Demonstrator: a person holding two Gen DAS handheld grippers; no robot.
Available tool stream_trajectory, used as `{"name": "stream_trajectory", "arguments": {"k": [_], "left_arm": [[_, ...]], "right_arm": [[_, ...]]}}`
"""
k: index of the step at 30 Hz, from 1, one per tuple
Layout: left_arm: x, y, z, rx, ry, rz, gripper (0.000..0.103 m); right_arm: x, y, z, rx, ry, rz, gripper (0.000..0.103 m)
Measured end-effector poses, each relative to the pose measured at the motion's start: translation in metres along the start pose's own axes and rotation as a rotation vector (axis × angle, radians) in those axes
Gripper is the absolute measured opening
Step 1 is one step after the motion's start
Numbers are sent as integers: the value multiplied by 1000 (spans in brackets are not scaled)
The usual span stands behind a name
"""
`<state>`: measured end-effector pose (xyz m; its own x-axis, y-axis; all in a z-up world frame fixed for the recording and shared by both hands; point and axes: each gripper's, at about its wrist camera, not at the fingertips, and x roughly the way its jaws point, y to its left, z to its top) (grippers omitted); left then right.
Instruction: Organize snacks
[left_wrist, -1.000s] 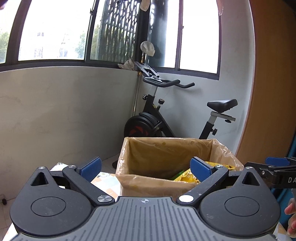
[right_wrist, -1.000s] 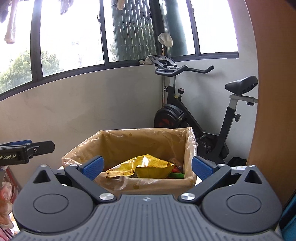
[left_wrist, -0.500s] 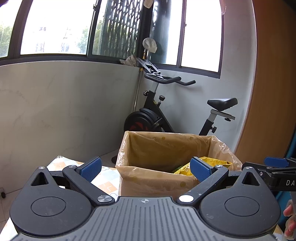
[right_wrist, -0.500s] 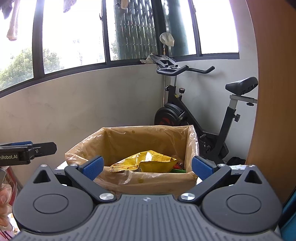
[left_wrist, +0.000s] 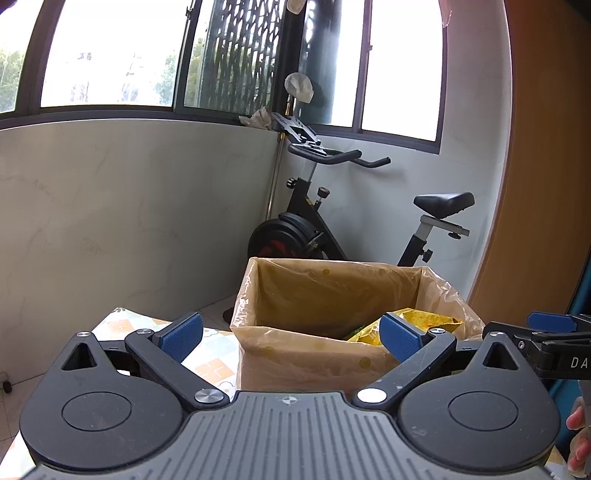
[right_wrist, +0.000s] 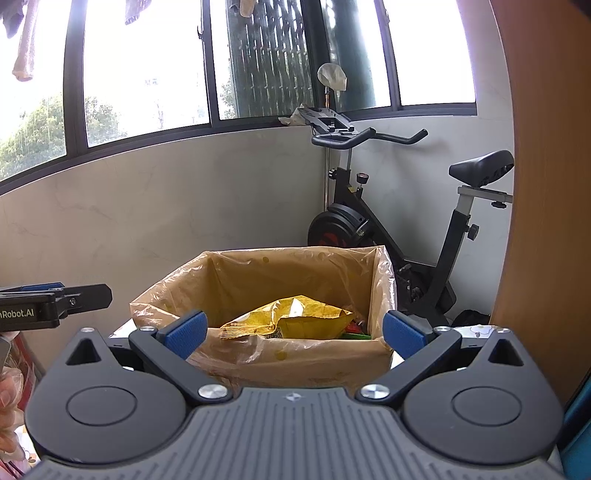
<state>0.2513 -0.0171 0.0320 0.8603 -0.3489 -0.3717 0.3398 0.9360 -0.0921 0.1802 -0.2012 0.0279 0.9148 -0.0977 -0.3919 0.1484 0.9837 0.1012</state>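
While both tongs, left and right, gape wide, empty, yellow snack bag lies crosswise in lined box, green packets half-hidden beneath.

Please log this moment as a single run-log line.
left tool: open, empty | right tool: open, empty | yellow snack bag: inside lined box | exercise bike: behind box

a cardboard box lined with a translucent tan plastic bag stands open in front of me, the liner folded out over its rim. inside, i see a crumpled yellow snack packet lying on top, tilted, toward the box's right half. beneath its right edge, slivers of green packaging and red packaging show. from my left camera only the packet's upper edge clears the rim.
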Motion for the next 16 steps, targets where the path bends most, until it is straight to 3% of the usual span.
{"name": "stream_trajectory", "arguments": {"k": [16], "left_arm": [[1, 4, -2, 2, 0, -5, 102]], "right_arm": [[0, -3, -3, 8, 1, -1, 103]]}}
